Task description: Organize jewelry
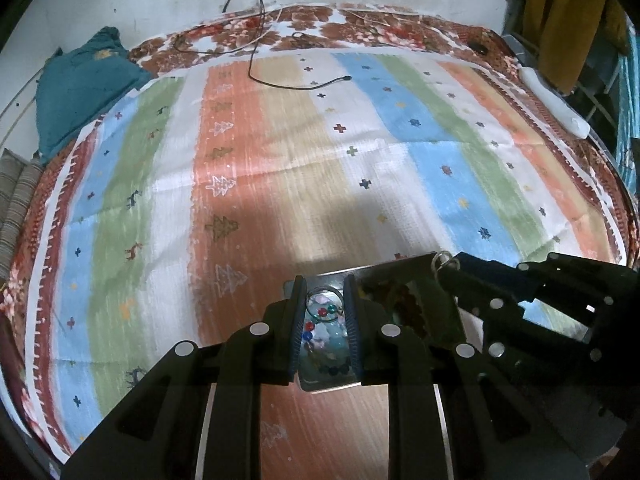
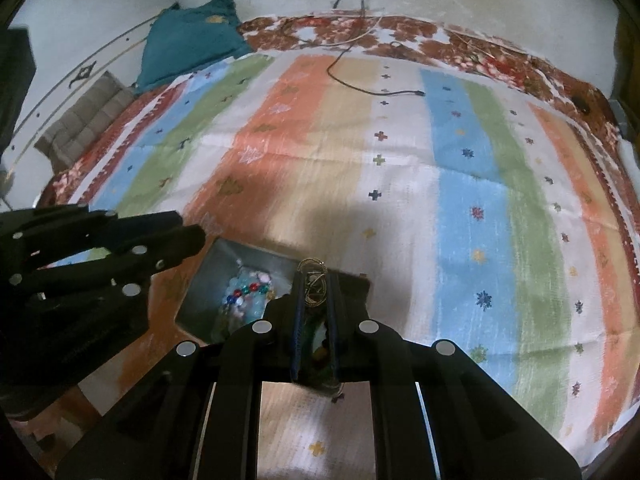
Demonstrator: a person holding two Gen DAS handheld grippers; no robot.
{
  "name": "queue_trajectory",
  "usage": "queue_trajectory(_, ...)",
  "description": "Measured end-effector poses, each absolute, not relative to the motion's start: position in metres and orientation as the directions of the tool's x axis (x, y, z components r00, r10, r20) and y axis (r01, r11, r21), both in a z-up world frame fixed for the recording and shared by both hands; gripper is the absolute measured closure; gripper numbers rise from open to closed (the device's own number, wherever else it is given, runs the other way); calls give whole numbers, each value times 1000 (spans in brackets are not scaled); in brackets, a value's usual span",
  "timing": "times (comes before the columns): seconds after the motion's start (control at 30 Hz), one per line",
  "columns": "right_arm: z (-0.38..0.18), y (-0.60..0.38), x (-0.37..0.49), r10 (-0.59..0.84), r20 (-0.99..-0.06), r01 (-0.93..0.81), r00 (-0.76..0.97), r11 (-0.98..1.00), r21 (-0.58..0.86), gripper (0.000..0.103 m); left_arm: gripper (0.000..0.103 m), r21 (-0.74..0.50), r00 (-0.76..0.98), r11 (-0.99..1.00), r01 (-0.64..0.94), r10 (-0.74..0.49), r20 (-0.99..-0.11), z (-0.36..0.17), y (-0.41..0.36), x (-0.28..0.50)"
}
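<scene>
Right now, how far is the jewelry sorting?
Beaded pieces already lie in the metal box. The left gripper holds a ring-shaped piece over it; the right gripper grips thin gold jewelry. Both remain to be placed.

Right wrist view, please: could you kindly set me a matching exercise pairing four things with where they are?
Things:
1 teal cloth
2 black cable
3 coloured beads
4 gold ring

Places:
A in the metal tray
B between the right gripper fingers
C far left corner of the bedspread
D across the far stripes

Pairs: 1-C; 2-D; 3-A; 4-B.
</scene>
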State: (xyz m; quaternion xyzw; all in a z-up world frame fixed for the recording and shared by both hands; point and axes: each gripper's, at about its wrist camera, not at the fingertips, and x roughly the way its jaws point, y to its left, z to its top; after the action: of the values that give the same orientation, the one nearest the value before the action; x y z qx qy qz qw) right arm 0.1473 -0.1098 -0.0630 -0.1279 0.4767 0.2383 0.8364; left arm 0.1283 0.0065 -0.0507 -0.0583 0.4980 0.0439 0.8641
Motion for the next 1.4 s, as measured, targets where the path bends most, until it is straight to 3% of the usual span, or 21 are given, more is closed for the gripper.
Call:
queue_trajectory(0.47, -61, -114, 140, 302, -856, -512, 419, 857, 52, 91, 84, -81, 519, 987, -138, 2, -855, -45, 3, 118)
queue_trajectory(0.53, -61, -116, 141, 297, -854, -502, 426, 864, 50, 78, 80, -77, 522, 987, -142, 9, -853, -44, 3, 119)
queue_trajectory(0.57, -60, -116, 141, 290, -852, -499, 437, 866, 39, 64, 74, -81, 523, 986, -144, 7, -852, -44, 3, 119)
queue_trajectory(0.63, -58, -116, 140, 280, -849, -501, 448, 865, 21, 62, 70, -89, 522, 985, -149, 1, -853, -43, 5, 121)
queue_trajectory(1.0, -50, -137, 128, 290, -839, -470, 460, 881, 47, 62, 70, -130, 559, 979, -159, -19, -829, -29, 10, 98)
queue_trajectory(1.17, -43, -148, 119, 308, -826, -455, 472, 888, 71, 62, 63, -121, 571, 982, -146, -17, -821, -27, 5, 84)
queue_trajectory(1.4, -35, -157, 104, 338, -808, -481, 482, 873, 79, 42, 48, -115, 593, 986, -125, -19, -805, -23, 2, 65)
